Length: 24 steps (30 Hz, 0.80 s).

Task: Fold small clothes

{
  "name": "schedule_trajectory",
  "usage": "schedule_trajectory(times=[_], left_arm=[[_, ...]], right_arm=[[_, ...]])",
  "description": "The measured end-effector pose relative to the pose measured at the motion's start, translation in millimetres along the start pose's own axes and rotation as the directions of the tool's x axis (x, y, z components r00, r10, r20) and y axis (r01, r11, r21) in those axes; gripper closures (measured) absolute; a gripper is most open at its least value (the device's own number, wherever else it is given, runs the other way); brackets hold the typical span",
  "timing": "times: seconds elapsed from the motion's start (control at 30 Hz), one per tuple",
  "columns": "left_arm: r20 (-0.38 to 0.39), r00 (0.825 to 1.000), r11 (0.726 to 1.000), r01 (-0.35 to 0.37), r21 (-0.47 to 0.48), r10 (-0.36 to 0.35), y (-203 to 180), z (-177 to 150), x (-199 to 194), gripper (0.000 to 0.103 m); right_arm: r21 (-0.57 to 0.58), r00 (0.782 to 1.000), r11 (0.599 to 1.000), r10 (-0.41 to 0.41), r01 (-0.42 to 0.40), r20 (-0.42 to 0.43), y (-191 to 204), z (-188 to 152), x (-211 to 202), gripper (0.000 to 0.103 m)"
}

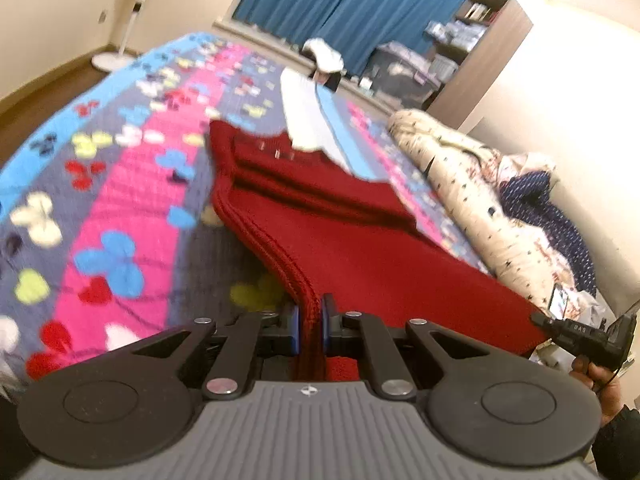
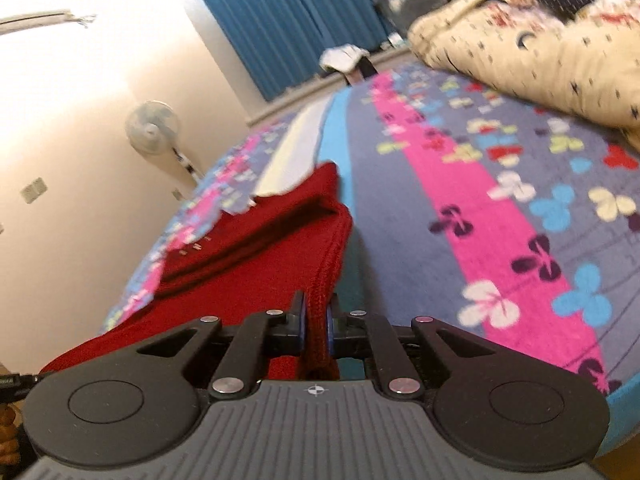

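Left wrist view: the left tool (image 1: 310,322) was clenched on the ribbed edge of a red knitted garment (image 1: 360,240), which ran from the blue pads toward 12 o'clock across the bed's butterfly-patterned cover (image 1: 132,208). At 3 o'clock, the right tool (image 1: 538,319) gripped the garment's other near corner, with a hand (image 1: 600,380) below it. A cream patterned quilt (image 1: 472,200) lay bunched at 2 o'clock; blue curtains (image 1: 340,4) hung at 12 o'clock.

Right wrist view: the right tool (image 2: 317,318) was clenched on the garment's (image 2: 240,264) ribbed edge; the cloth extended toward 10 o'clock over the cover (image 2: 460,200). A standing fan (image 2: 151,127) stood at 10 o'clock.
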State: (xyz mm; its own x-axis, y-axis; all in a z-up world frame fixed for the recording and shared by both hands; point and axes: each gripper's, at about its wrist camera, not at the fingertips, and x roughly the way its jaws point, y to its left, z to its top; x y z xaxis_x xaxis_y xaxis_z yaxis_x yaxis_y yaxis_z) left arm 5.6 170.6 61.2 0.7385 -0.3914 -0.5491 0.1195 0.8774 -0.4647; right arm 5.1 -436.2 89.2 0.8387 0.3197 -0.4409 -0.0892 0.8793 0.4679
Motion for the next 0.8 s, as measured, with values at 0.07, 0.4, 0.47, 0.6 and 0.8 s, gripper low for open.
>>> schedule_trajectory(times=[0.07,0.4,0.47,0.6,0.8], left_arm=[[0.024,1.0,1.0,0.001,0.015,-0.001,-1.6,7.8,-14.8,0.093],[0.092,0.992,0.997,0.083,0.011,-0.083,-4.7,21.3,-93.6,0.093],[0.092,0.993,0.997,0.075,-0.019,-0.073,2.9,23.9,-94.0,0.093],[0.027,1.0,0.995,0.019,-0.099,-0.017,19.4,28.4,-65.7,0.093],[-0.015,0.999,0.996,-0.03,-0.09,0.029,22.0,55.6,-26.3,0.093]], right_arm=[[-0.01,1.0,1.0,0.011,-0.011,0.015,7.6,2.3,-10.3,0.094],[0.061,0.985,0.99,0.116,-0.125,0.131,14.4,-1.4,-86.9,0.095],[0.041,0.985,0.992,0.11,-0.116,0.131,13.6,-5.4,-92.4,0.095],[0.118,0.993,0.989,0.075,-0.085,0.087,-2.0,-9.6,-74.8,0.095],[0.067,0.999,0.998,-0.011,0.008,0.038,9.0,10.6,-32.5,0.095]])
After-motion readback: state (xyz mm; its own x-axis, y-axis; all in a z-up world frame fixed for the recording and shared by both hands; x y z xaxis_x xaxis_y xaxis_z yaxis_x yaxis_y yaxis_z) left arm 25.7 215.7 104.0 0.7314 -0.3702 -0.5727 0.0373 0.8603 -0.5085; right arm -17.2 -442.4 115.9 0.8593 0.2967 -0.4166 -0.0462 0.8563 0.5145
